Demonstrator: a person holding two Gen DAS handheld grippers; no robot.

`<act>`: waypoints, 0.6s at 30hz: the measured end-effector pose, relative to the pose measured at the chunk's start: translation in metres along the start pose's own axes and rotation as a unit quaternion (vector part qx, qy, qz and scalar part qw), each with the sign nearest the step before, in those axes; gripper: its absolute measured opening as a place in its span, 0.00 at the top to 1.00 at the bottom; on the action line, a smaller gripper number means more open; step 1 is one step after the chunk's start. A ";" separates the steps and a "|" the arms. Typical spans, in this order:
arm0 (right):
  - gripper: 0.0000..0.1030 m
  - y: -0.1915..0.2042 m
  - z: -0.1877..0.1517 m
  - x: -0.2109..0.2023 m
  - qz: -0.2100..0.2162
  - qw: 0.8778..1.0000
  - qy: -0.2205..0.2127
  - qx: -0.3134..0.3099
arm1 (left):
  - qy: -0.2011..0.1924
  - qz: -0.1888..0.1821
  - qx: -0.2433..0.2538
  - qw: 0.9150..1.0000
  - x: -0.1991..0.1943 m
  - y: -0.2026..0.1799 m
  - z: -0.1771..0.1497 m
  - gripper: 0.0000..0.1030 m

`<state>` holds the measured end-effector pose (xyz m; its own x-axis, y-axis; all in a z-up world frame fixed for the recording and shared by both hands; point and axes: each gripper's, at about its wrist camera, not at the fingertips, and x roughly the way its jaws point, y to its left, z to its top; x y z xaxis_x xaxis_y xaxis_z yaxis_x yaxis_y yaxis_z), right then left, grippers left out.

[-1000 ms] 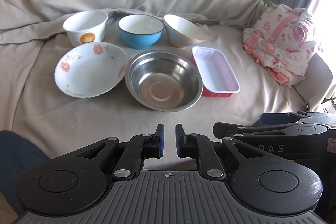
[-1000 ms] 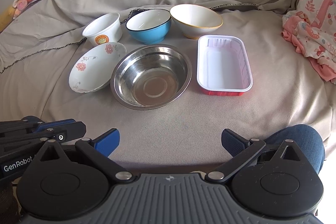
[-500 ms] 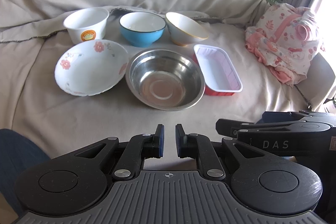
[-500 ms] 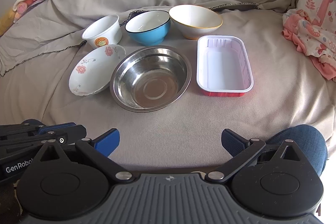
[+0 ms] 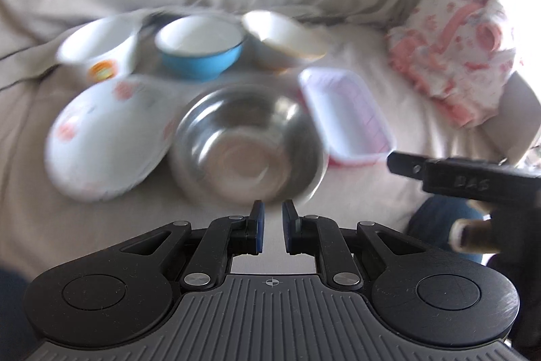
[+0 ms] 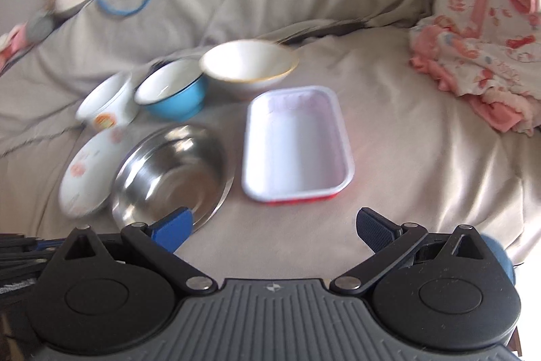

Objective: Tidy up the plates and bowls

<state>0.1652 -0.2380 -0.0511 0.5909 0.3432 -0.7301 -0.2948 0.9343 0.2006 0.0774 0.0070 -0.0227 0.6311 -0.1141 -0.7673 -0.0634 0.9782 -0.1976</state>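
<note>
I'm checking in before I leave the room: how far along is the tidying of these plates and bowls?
Nothing looks done yet. The steel bowl, flowered plate, blue bowl, two white bowls and the tray all lie apart on the bed cover, none stacked. Nothing is in hand: the left tongs are shut and empty, the right tongs open and empty. All the stacking is left.
</note>
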 end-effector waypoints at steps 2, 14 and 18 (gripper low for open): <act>0.00 -0.015 0.012 0.016 -0.025 0.999 -0.005 0.021 | -0.015 -0.026 -0.006 1.000 0.018 0.003 0.025 0.87; 0.35 -0.080 0.034 0.112 0.003 0.988 0.071 0.134 | 0.087 -0.130 -0.070 0.985 0.168 0.016 0.133 0.85; 0.38 -0.080 0.058 0.129 0.005 0.986 0.096 0.134 | 0.096 -0.103 -0.070 0.988 0.196 0.009 0.139 0.85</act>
<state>0.3086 -0.2631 -0.1237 0.4285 0.3527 -0.8319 -0.0765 0.9315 0.3555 0.3081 0.0174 -0.0901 0.4841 -0.3519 -0.8011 -0.0639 0.8989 -0.4335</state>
